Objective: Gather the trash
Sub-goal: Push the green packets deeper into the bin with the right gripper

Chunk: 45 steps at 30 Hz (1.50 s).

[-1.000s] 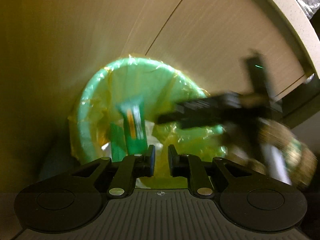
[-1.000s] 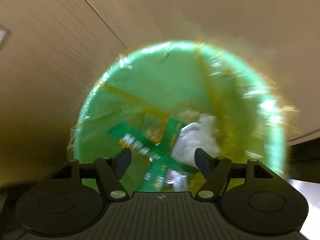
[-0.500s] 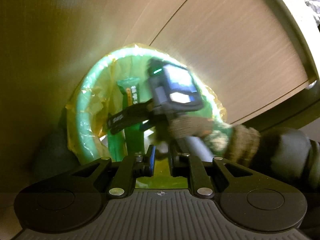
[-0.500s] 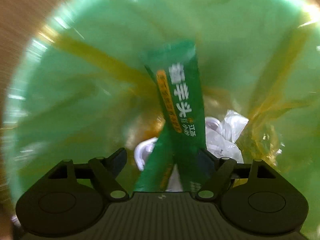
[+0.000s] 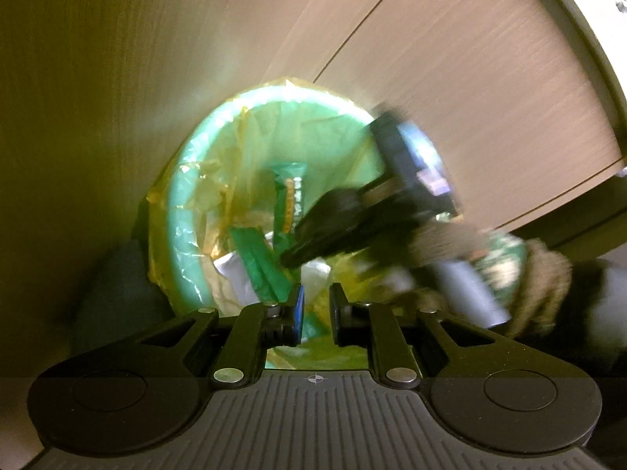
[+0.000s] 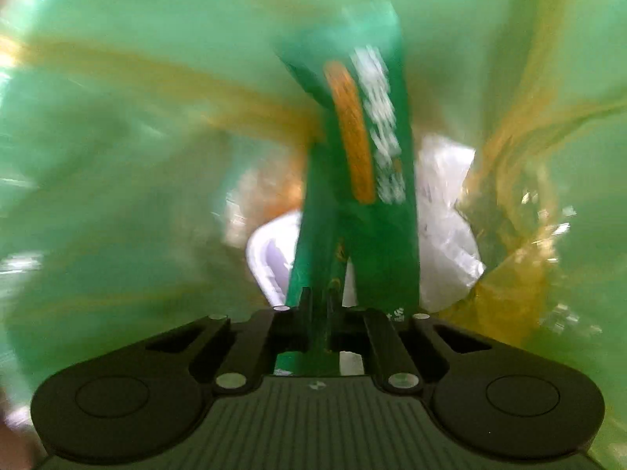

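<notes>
A green bin (image 5: 184,215) lined with a yellow bag (image 5: 235,180) stands against wooden panels. Inside it lie green snack wrappers (image 5: 290,196) and white crumpled trash (image 5: 235,270). My right gripper (image 6: 318,305) is deep in the bin and shut on a green wrapper strip (image 6: 313,243). A second green wrapper with an orange stripe (image 6: 364,125) stands just right of it. The left wrist view shows the right gripper (image 5: 333,227) as a blurred black shape reaching in. My left gripper (image 5: 315,305) hovers at the bin's near rim, its jaws a narrow gap apart with nothing gripped.
Wooden cabinet fronts (image 5: 470,78) rise behind the bin. A gloved hand (image 5: 540,274) holds the right tool at the bin's right side. White crinkled plastic (image 6: 446,211) and a white cup-like piece (image 6: 270,254) lie at the bin's bottom.
My right gripper has dropped from above the rim deep into the bin and its jaws have shut on a green wrapper. My left gripper has stayed put.
</notes>
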Each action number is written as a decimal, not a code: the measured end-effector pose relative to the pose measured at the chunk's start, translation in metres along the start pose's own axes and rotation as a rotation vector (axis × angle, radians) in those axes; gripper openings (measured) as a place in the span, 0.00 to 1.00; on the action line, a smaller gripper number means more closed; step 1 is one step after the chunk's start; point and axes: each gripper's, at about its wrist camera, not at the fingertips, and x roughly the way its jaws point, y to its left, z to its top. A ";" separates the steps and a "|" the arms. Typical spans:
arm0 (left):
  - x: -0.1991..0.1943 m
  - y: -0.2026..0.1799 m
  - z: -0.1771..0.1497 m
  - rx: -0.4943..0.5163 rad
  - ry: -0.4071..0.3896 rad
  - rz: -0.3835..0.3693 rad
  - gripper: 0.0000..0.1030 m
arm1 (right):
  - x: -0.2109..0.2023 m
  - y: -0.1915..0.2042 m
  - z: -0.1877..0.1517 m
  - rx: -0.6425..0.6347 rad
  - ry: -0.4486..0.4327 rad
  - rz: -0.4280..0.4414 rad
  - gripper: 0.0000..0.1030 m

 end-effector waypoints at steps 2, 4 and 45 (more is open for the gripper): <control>-0.002 0.001 0.000 -0.003 -0.007 0.001 0.16 | -0.030 -0.002 -0.003 -0.002 -0.016 0.055 0.00; -0.003 0.002 0.000 -0.009 -0.016 0.001 0.16 | -0.056 -0.008 -0.005 0.024 0.001 0.124 0.00; -0.007 0.023 0.004 -0.078 -0.011 -0.015 0.16 | -0.071 -0.069 0.012 0.208 0.306 0.365 0.17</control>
